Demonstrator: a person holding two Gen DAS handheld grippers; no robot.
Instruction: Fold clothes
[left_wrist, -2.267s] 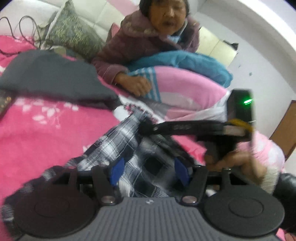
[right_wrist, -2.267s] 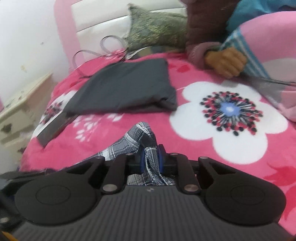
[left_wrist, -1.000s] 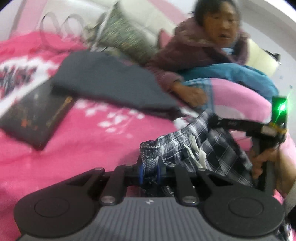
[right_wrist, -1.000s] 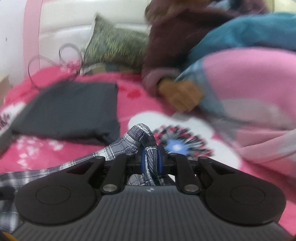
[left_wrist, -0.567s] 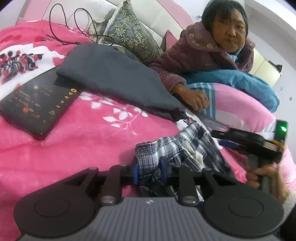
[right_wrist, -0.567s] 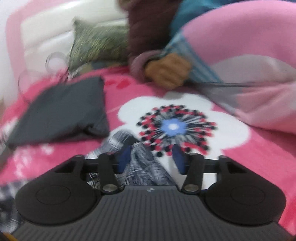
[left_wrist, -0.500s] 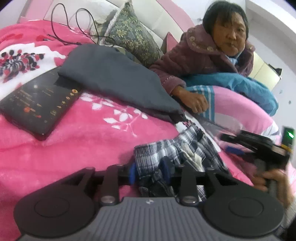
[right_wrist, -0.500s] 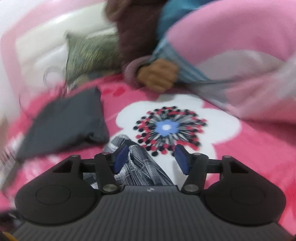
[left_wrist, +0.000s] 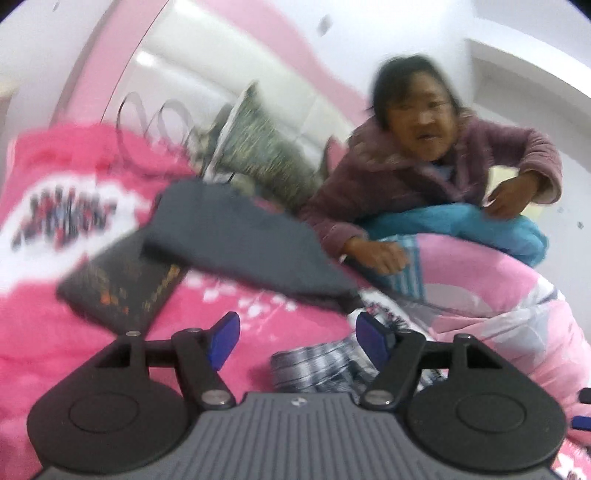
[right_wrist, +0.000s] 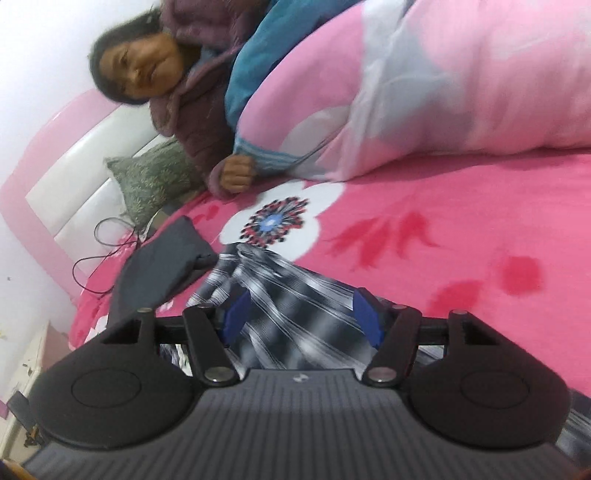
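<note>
Two grippers are shown with their jaws spread, and nothing is pinched by either. The left gripper (left_wrist: 295, 338) has just been opening; the plaid garment (left_wrist: 317, 365) is seen low between and beyond its blue pads, untouched by them. The right gripper (right_wrist: 299, 317) has also just been opening, and the plaid garment (right_wrist: 280, 295) lies flat on the pink bedspread (right_wrist: 461, 229) under its open jaws, not pressed by the pads.

The plaid garment rests just beside the folded dark grey garment (right_wrist: 162, 262), toward the near side of it, with its far corner close to the white flower print (right_wrist: 280, 221). A dark flat book-like object (left_wrist: 122, 284) is partly covered by the grey garment (left_wrist: 236, 236).

Judged from this, a fold has been released and the next edge is to be taken. It would be done well if a single layer's edge were gripped squarely, both corners lifted evenly, and the cloth laid without dragging onto the grey garment.

No containers are visible; nothing is held in any.
</note>
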